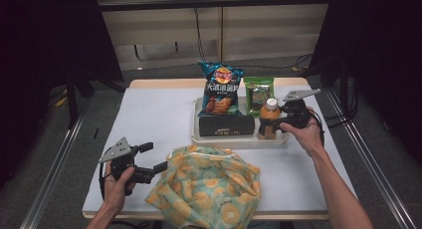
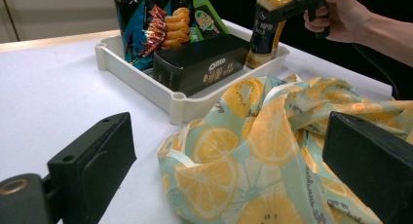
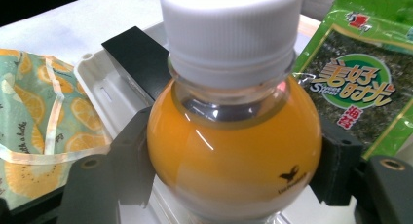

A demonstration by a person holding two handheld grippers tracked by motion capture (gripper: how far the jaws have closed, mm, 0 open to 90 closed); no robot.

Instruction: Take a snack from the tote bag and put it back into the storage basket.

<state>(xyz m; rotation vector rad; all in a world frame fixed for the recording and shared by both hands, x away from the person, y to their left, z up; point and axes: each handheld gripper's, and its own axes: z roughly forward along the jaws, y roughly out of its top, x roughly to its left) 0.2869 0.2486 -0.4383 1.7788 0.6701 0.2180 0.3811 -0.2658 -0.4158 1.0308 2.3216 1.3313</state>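
An orange juice bottle [image 1: 269, 118] with a white cap stands upright at the right end of the white tray [image 1: 239, 141]. My right gripper [image 1: 275, 123] is shut on the bottle [image 3: 234, 151], its black pads pressing on both sides just below the neck. My left gripper [image 1: 153, 158] stands open at the table's front left. Its jaws are wide apart at the left edge of a crumpled cloth bag [image 1: 209, 186] printed with lemons and kiwis. In the left gripper view the bag [image 2: 272, 151] lies between and beyond the jaws of the left gripper [image 2: 229, 170], which do not clamp it.
The tray also holds a blue chips bag [image 1: 220, 87], a green seaweed pack [image 1: 259, 92] and a black box [image 1: 226, 124] lying along its front wall. A white sheet covers the table [image 1: 149, 114]. Dark curtains and metal rails flank the table.
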